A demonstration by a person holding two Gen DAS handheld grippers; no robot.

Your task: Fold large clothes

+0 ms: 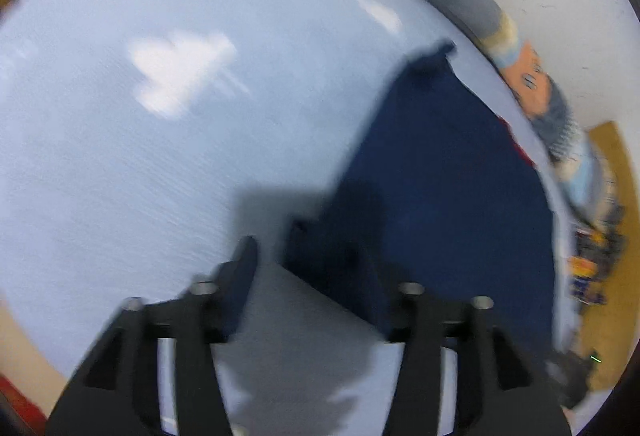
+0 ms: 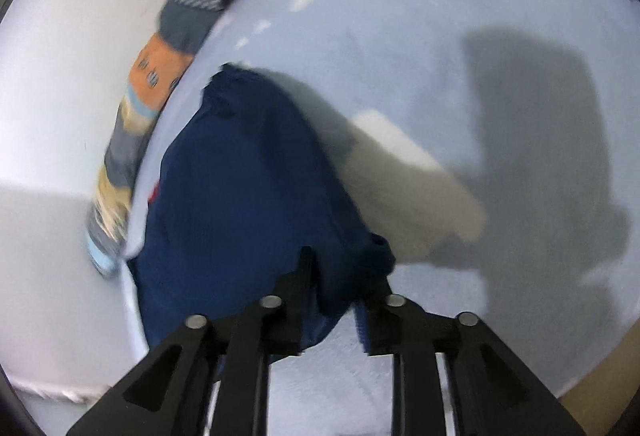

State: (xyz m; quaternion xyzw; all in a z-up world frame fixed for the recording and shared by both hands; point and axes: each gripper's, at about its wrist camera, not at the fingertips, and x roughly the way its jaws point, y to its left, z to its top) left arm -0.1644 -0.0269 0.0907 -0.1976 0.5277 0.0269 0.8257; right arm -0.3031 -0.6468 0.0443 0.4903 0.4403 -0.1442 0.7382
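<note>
A pale blue bed sheet (image 1: 160, 156) carries a folded navy garment (image 1: 448, 172) near the wall; both the left gripper (image 1: 308, 268) and the right gripper (image 2: 340, 276) have fingers apart, seemingly releasing a fold, so smoothing or regrasping likely follows.

i can't read any text, label, brand or number here; both my views are blurred, and the patterned fabric (image 1: 532, 80) shows only unreadable marks.
</note>
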